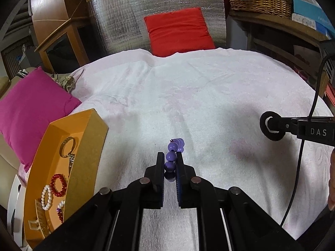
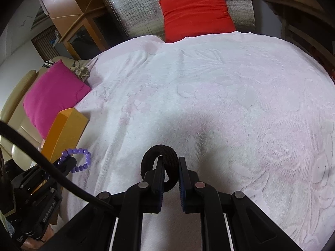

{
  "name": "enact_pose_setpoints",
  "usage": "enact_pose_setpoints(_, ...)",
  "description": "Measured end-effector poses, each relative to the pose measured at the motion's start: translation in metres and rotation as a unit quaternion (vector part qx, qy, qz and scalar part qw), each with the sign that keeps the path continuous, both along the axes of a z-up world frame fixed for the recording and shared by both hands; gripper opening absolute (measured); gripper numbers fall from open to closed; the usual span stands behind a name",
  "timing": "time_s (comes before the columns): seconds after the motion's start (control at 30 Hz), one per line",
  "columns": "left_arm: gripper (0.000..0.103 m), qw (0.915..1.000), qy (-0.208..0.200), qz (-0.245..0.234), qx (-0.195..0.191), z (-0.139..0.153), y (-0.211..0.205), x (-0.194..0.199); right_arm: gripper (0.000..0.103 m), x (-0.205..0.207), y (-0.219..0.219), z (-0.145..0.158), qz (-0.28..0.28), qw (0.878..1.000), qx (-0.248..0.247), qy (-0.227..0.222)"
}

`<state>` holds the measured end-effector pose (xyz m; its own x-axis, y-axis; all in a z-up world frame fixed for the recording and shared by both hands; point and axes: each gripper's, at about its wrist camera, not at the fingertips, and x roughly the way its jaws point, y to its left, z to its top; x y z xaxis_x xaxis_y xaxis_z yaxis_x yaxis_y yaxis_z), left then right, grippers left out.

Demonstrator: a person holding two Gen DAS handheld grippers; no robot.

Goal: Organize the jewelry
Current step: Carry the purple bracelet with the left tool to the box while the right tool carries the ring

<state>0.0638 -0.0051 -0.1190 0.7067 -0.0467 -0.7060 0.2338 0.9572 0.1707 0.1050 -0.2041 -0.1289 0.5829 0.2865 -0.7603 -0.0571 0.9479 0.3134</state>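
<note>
Purple bead bracelet clamped in left claw; black hair tie pinched by right claw. Both light, limp; best gripped across strand.

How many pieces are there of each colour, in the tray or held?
Purple: 1, bracelet
Black: 1, ring
Red: 1, bracelet
White: 1, bracelet
Gold: 2, keyring and clip
Total: 6
</note>
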Motion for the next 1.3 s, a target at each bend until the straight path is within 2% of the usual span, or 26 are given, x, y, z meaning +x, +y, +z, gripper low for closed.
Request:
enact_pose_setpoints(0.53,0.010,0.9999,0.009,0.008,0.012,-0.007,0.007,0.008,0.013,0.004,0.002,-0.010,0.000,1.000,0.000,0.013)
enact_pose_setpoints(0.87,0.010,0.9999,-0.010,0.009,0.005,0.006,0.005,-0.003,0.013,0.002,0.011,-0.002,0.012,1.000,0.006,0.000)
enact_pose_setpoints(1.1,0.010,0.9992,-0.031,0.026,-0.002,0.026,0.022,-0.015,0.013,-0.002,0.022,0.009,0.017,1.000,0.014,-0.014)
enact_pose_setpoints(1.3,0.010,0.9975,-0.054,0.044,-0.008,0.043,0.042,-0.027,0.013,-0.004,0.047,0.023,0.041,0.998,0.024,-0.034)
